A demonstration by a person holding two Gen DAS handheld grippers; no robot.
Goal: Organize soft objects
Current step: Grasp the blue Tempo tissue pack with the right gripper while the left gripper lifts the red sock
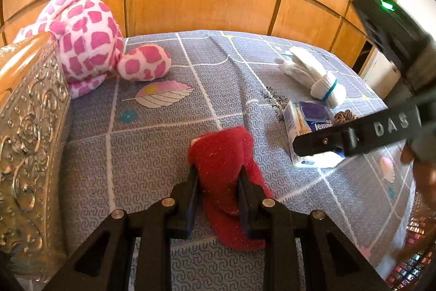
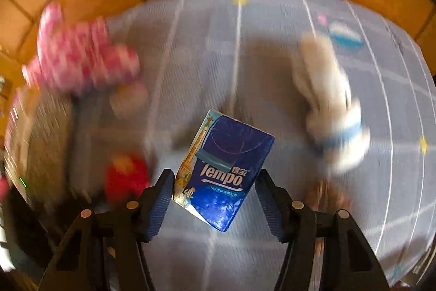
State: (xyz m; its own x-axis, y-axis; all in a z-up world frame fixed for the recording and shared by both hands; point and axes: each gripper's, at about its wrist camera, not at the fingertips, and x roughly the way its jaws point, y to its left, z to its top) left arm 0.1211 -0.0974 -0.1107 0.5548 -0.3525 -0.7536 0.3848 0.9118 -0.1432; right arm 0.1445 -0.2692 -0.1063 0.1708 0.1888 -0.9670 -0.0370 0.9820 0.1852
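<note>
- Two grippers are at work over the patterned bedspread (image 1: 152,143), and no item has visibly reached a sorted place yet.
- Left gripper (image 1: 219,183): jaws narrow, pressed into both sides of the red plush item (image 1: 223,165), which touches the bedspread near its front edge.
- Right gripper (image 2: 215,187): jaws about half wide with the blue Tempo tissue pack (image 2: 223,168) between them; its left edge touches one pad, the other pad stands clear. No firm grip is shown.
- Still loose on the bed: the pink-and-white patched plush toy (image 1: 87,37) against the ornate headboard (image 1: 30,111), and the white glove bundle with blue band (image 1: 313,75), near the pack.
- Judgement: early stage, most sorting remains.
</note>
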